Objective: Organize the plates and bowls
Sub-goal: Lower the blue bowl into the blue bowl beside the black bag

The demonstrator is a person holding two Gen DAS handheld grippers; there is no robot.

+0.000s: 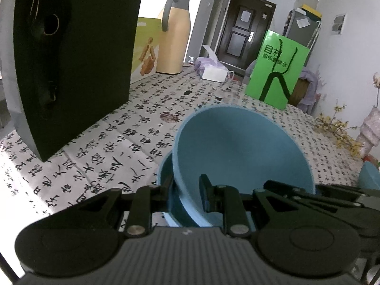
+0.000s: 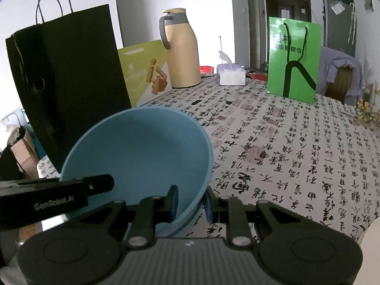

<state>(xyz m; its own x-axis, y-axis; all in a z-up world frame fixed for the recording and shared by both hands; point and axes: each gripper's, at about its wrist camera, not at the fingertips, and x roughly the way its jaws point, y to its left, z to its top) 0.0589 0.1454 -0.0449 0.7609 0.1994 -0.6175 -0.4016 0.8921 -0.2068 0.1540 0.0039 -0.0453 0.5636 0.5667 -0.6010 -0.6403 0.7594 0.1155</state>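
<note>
The left gripper (image 1: 187, 196) is closed on the rim of a tilted blue bowl (image 1: 239, 152), one finger inside and one outside the wall. That bowl leans into a second blue bowl (image 1: 165, 178) that sits on the tabletop (image 1: 106, 147) beneath it. The right gripper (image 2: 192, 204) clamps the rim of a blue bowl (image 2: 140, 152) the same way, tilted up off the table; the left gripper's black finger (image 2: 97, 185) reaches in from the left over the bowl.

A tall black paper bag (image 1: 71, 54) stands close on the left side of the tabletop. Toward the far edge stand a yellow-green box (image 2: 147, 71), a beige thermos jug (image 2: 180, 49), a tissue pack (image 2: 231, 73) and a green paper bag (image 2: 293, 59). Yellow dried flowers (image 1: 337, 130) lie along the right edge.
</note>
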